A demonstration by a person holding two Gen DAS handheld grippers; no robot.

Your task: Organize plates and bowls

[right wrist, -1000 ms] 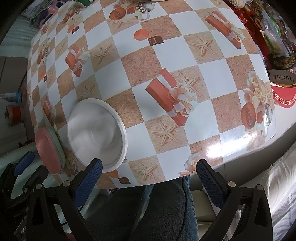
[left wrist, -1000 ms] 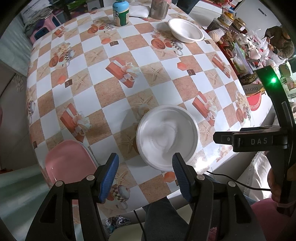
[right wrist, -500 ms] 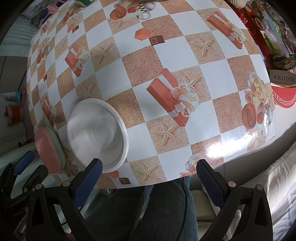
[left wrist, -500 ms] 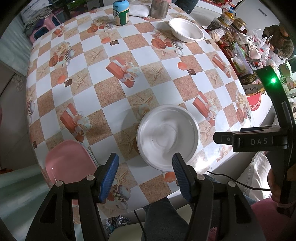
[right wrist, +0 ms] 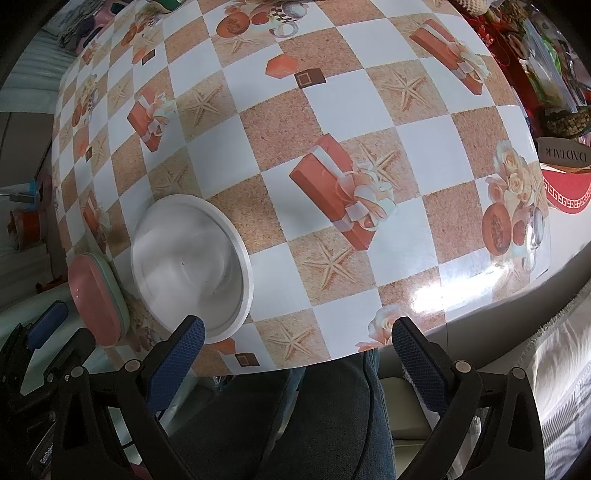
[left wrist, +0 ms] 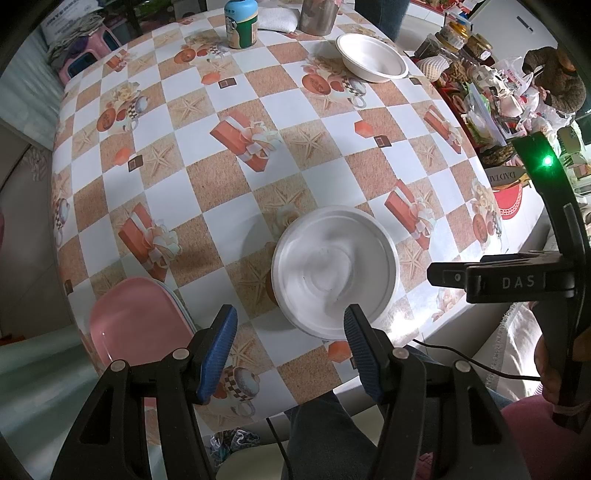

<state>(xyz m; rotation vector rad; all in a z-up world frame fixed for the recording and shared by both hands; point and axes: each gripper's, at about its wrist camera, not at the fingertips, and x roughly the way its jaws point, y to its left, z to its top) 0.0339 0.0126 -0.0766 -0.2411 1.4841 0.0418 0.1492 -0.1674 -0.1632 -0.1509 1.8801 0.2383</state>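
A white bowl (left wrist: 334, 271) (right wrist: 190, 271) rests on the checkered table near its front edge. To its left lie stacked pink plates (left wrist: 136, 321) (right wrist: 96, 299) at the table's corner. A second white bowl (left wrist: 371, 57) stands at the far side. My left gripper (left wrist: 290, 345) hovers above the table, open and empty; its right finger overlaps the near bowl's rim in the picture. My right gripper (right wrist: 297, 358) is open wide and empty above the front edge, right of the near bowl. The right gripper's body (left wrist: 517, 280) also shows in the left wrist view.
A blue-lidded jar (left wrist: 242, 24), a metal cup (left wrist: 317, 16) and a white cloth (left wrist: 277, 18) stand at the far edge. Cluttered jars and bags (left wrist: 480, 74) fill the right side beyond the table. A person's legs (right wrist: 306, 424) are under the front edge.
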